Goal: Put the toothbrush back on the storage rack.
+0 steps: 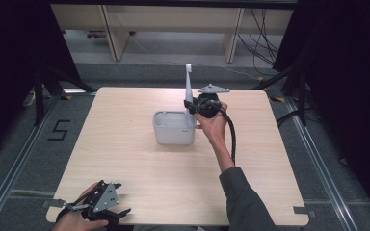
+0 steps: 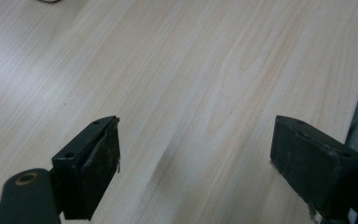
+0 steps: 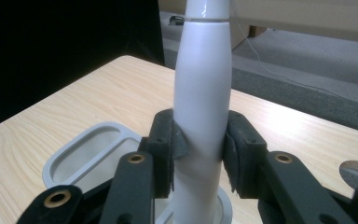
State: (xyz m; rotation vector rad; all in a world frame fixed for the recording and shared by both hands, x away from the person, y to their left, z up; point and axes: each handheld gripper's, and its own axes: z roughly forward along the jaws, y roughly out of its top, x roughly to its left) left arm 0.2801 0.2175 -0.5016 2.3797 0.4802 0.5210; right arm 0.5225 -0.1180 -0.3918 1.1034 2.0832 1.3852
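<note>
From the high view, a grey tub point(image 1: 174, 127) stands near the middle of the table point(image 1: 125, 159). The right gripper point(image 1: 191, 107) is at the tub's far right corner, held by the right hand point(image 1: 212, 126), whose sleeve runs back to the near edge. Its jaws grip a white toothbrush point(image 1: 189, 89), which stands upright with its lower end at that corner of the tub and its head well above the rim. The gripper's cable loops down beside the forearm. The left gripper point(image 1: 118, 214) lies at the near left corner of the table, well apart from the tub, with the left hand point(image 1: 74, 221) on it.

In the left gripper view, the two jaws stand wide apart over bare wood point(image 2: 191, 70) with nothing between them. A grey sleeve edge shows at the right border.

In the right gripper view, the pads point(image 3: 179, 144) press on both sides of the toothbrush's point(image 3: 203, 93) thick white handle, which rises straight up between them. The tub's point(image 3: 74, 151) rim lies just below and to the left of the jaws, and the handle's foot stands in a round socket at the tub's edge.
</note>
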